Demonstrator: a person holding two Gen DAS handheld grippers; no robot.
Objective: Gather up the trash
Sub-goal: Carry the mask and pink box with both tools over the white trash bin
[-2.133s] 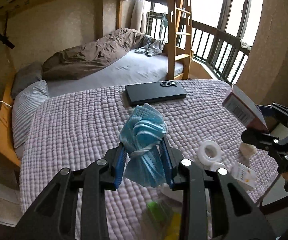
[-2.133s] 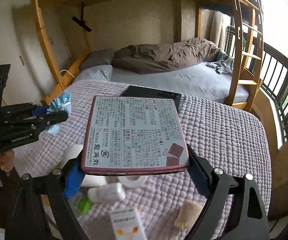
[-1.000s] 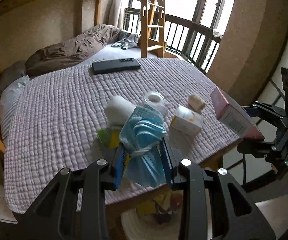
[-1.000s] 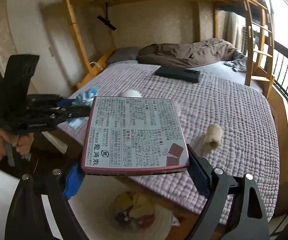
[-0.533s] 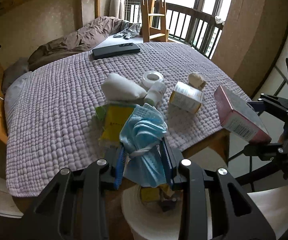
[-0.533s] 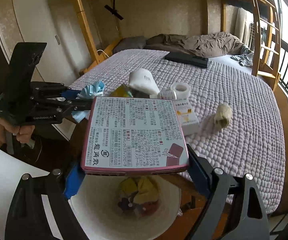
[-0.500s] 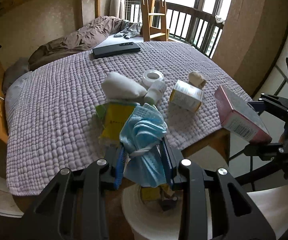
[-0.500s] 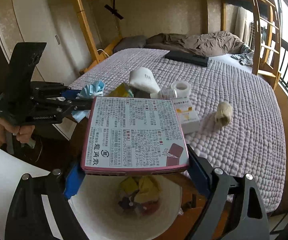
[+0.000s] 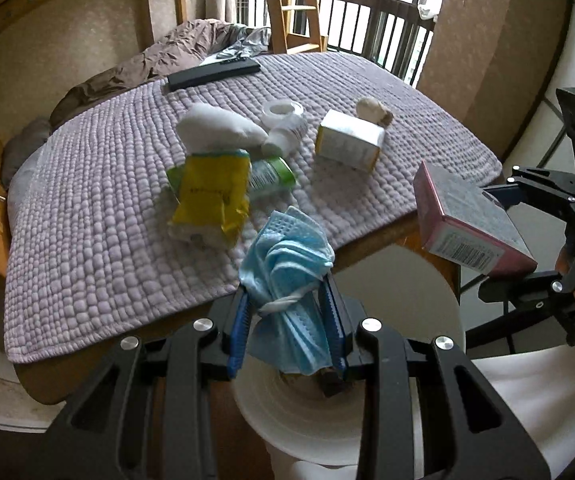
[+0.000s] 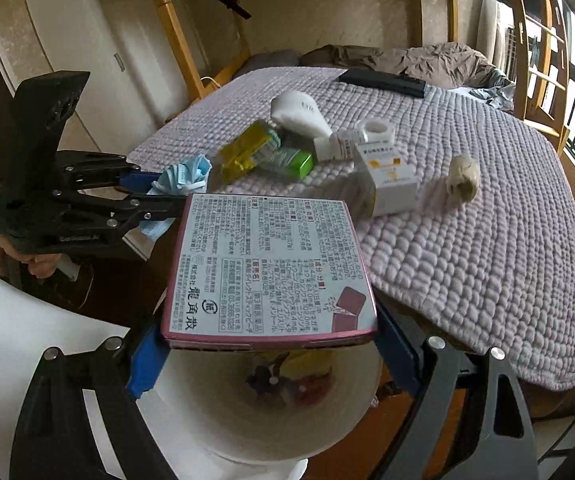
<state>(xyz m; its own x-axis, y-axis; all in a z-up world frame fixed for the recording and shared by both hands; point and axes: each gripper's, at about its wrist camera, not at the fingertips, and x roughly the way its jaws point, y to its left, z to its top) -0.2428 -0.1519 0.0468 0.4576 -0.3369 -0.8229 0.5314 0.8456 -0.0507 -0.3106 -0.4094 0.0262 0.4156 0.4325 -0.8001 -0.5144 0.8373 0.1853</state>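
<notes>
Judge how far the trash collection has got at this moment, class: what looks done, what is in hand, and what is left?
Done: some trash already lies in the white bin.

In hand: the left hand-held gripper grips a crumpled blue mask and the right hand-held gripper a pink box, both over the bin, not yet dropped.

Left: on the quilt, a yellow packet, white carton, small bottle and tape roll.

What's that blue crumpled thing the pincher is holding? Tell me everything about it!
It is a blue face mask, the soft, pleated, throwaway kind, scrunched into a bundle with its white ear loop wound around the middle. The left gripper is shut on it, its blue-padded fingers squeezing both sides. The top fans out above the fingers and the bottom hangs below them. It is off the quilted table, held just above the open white trash bin. Nothing else touches it.
</notes>
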